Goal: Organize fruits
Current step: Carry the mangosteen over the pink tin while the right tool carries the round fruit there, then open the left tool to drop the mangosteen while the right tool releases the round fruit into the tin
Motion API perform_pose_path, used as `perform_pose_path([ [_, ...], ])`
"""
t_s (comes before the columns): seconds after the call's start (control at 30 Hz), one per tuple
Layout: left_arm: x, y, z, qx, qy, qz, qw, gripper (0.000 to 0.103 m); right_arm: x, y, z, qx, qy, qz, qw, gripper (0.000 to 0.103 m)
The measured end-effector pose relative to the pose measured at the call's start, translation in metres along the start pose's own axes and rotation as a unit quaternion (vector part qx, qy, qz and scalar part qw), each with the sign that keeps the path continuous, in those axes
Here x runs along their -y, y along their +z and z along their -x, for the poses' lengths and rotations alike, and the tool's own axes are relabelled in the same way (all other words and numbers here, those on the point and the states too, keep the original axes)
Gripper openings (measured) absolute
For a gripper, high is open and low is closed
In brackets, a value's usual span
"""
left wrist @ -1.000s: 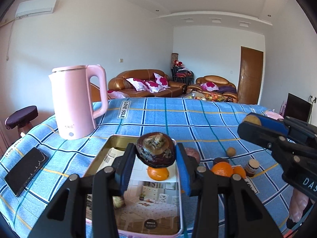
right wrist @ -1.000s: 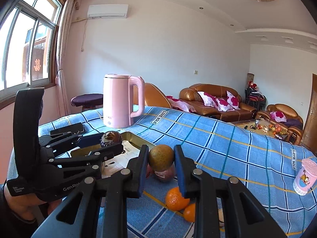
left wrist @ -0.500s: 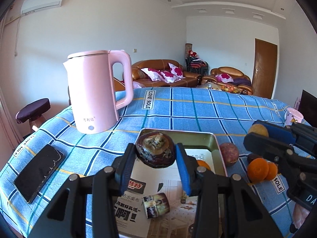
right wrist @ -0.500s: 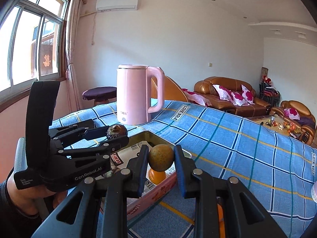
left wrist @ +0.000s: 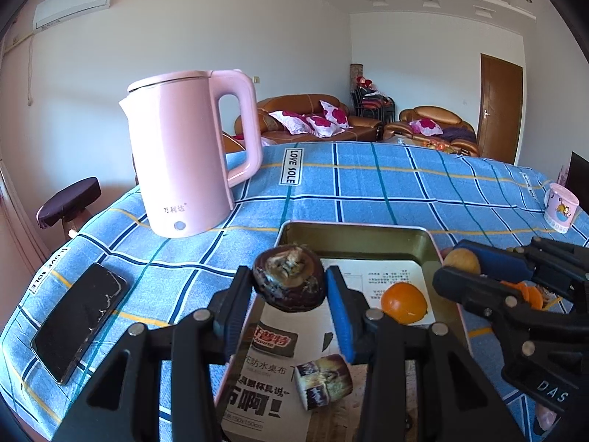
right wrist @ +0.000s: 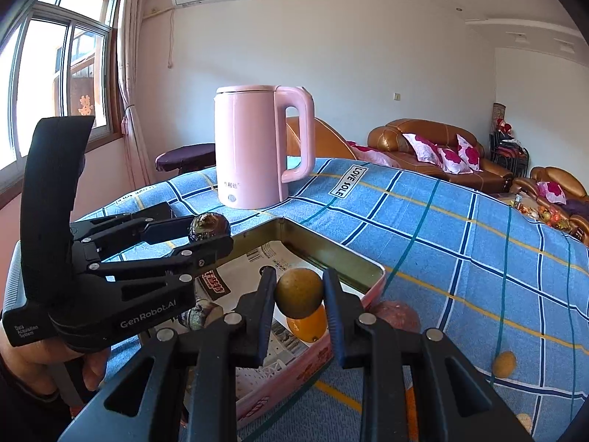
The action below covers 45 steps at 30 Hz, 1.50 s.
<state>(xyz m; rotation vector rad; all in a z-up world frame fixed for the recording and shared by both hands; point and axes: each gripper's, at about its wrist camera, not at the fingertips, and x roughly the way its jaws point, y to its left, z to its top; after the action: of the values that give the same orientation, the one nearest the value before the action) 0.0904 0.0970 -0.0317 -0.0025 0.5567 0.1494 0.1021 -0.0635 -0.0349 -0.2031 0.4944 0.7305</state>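
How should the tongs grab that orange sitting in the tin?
Come down from above and close across the orange's round middle. It is ball-shaped, so any pair of opposite sides works. It lies near the tin's right wall, and a side approach would likely bump that wall. Both tongs already hold fruit.

My left gripper [left wrist: 289, 287] clamps a dark wrinkled fruit [left wrist: 289, 281] above the tin tray [left wrist: 353, 230]; an orange [left wrist: 404, 302] lies inside.

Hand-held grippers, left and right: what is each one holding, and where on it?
Left hand-held gripper: dark purple fruit, pinched across its sides. Right hand-held gripper: yellow-brown fruit, also across its sides.
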Motion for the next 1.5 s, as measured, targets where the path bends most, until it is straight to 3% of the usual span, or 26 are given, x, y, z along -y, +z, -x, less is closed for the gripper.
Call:
perform_pose_path([
  [0.8, -0.001, -0.002, -0.024, -0.049, 0.003, -0.013, 0.9987, 0.043, -0.013, -0.003, -0.026, -0.044, 0.006, 0.015, 0.999, 0.028],
  [1.37, 0.007, -0.002, -0.024, -0.047, 0.022, -0.034, 0.9981, 0.045, -0.01, -0.004, -0.036, -0.071, 0.004, 0.007, 0.997, 0.028],
  [1.5, 0.007, -0.003, -0.018, -0.037, 0.04, -0.034, 0.998, 0.059, -0.012, -0.005, -0.039, -0.079, -0.002, 0.013, 0.997, 0.031],
])
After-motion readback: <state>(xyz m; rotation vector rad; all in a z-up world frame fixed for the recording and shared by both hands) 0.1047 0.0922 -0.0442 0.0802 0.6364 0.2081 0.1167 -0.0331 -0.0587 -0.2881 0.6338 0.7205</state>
